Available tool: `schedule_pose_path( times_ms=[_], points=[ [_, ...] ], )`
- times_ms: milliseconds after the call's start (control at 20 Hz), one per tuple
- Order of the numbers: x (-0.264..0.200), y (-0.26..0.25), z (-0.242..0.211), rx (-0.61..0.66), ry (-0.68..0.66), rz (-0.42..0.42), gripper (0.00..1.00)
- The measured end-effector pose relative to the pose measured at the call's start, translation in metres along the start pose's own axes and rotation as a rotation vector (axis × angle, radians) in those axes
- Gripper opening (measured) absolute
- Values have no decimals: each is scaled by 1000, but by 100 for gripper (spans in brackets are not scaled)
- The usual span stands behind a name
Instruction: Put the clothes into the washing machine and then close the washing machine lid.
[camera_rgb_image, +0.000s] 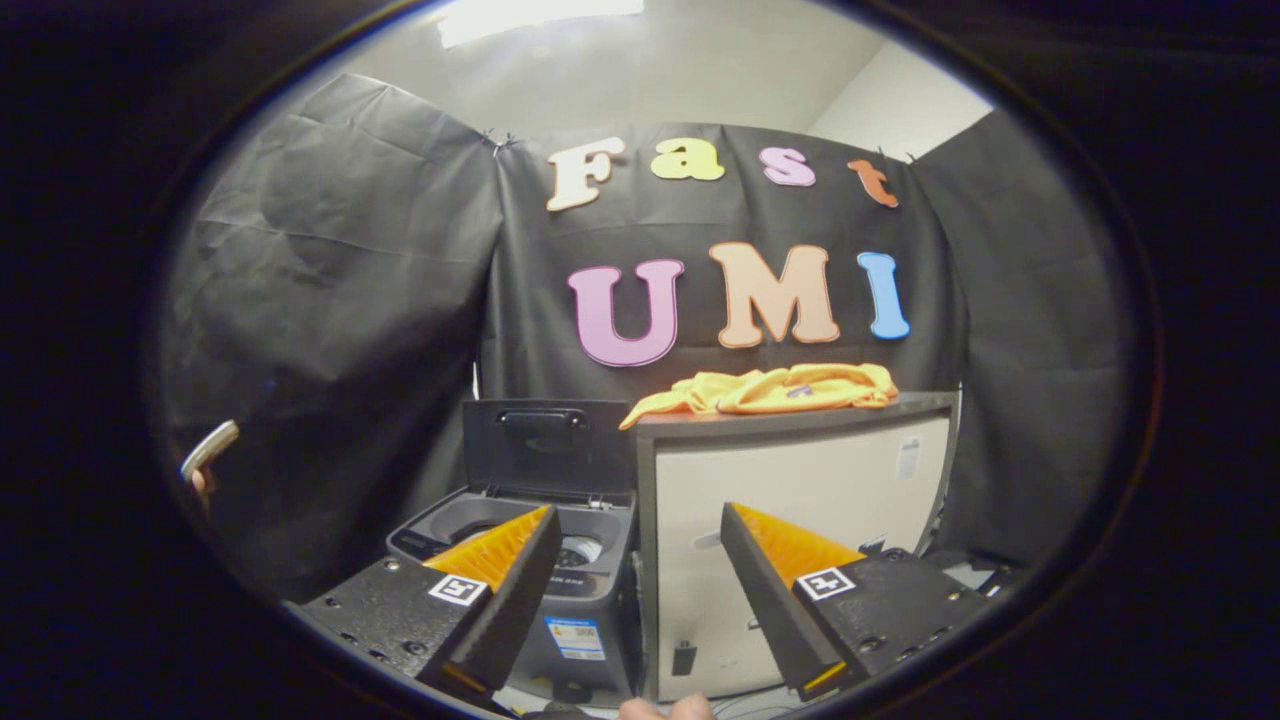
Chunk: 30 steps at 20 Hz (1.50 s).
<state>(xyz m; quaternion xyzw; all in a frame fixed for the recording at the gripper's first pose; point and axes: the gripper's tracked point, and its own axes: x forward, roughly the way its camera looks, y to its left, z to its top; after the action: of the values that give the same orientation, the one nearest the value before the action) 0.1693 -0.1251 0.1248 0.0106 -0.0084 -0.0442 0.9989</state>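
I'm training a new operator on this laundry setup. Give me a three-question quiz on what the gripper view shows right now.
1. True or false: the washing machine lid is shut.
2. Where does the orange garment lie?
A. inside the washer drum
B. on top of the cabinet beside the washer
C. between the tongs
3. Fill in: the tongs are ____, with nothing between their fingers.

Key
1. False: the lid stands raised at the back of the machine.
2. B: it lies bunched on the cabinet top, beyond the fingers.
3. open
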Motion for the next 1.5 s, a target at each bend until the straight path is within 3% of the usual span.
schedule_pose_path(
  times_ms=[300, 500, 900, 1150, 1450, 1500],
  points=[
    [58, -33, 38, 18, 22, -37, 97],
    [100, -57, 59, 96, 41, -53, 97],
    [181, -133, 83, 0, 113, -172, 94],
    [230, -158, 72, -4, 220, -186, 95],
    [267, -188, 32, -115, 417, -263, 98],
    [270, -190, 22, -120, 470, -267, 94]
  ],
)
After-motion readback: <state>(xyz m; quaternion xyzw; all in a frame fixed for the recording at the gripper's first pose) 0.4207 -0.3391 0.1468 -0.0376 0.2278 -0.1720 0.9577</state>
